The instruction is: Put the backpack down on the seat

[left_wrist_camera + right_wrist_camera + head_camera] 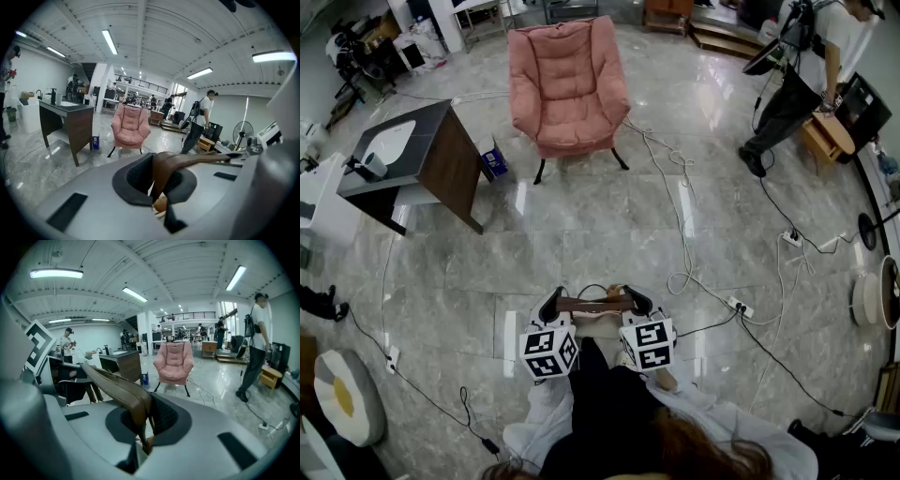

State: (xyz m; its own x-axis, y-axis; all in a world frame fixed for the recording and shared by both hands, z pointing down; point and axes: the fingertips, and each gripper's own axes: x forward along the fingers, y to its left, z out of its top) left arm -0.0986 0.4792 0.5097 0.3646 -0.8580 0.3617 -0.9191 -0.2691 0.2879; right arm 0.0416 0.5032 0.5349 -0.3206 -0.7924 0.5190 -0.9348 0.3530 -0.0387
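Note:
I hold a brown leather backpack strap [595, 304] stretched level between both grippers, close in front of my body. My left gripper [551, 306] is shut on its left end and my right gripper [639, 302] is shut on its right end. A pale part of the backpack [602, 328] shows under the strap; the rest is hidden by the marker cubes. In the left gripper view the strap [187, 161] runs out of the shut jaws to the right. In the right gripper view the strap [112, 385] leads off to the left. The pink armchair [569, 84] stands empty some way ahead across the floor.
A dark desk [422, 159] with a white top stands ahead on the left, with a blue box [494, 161] beside it. White and black cables [680, 216] and power strips trail over the marble floor. A person [797, 84] stands at the far right. A round cushion [342, 398] lies at the lower left.

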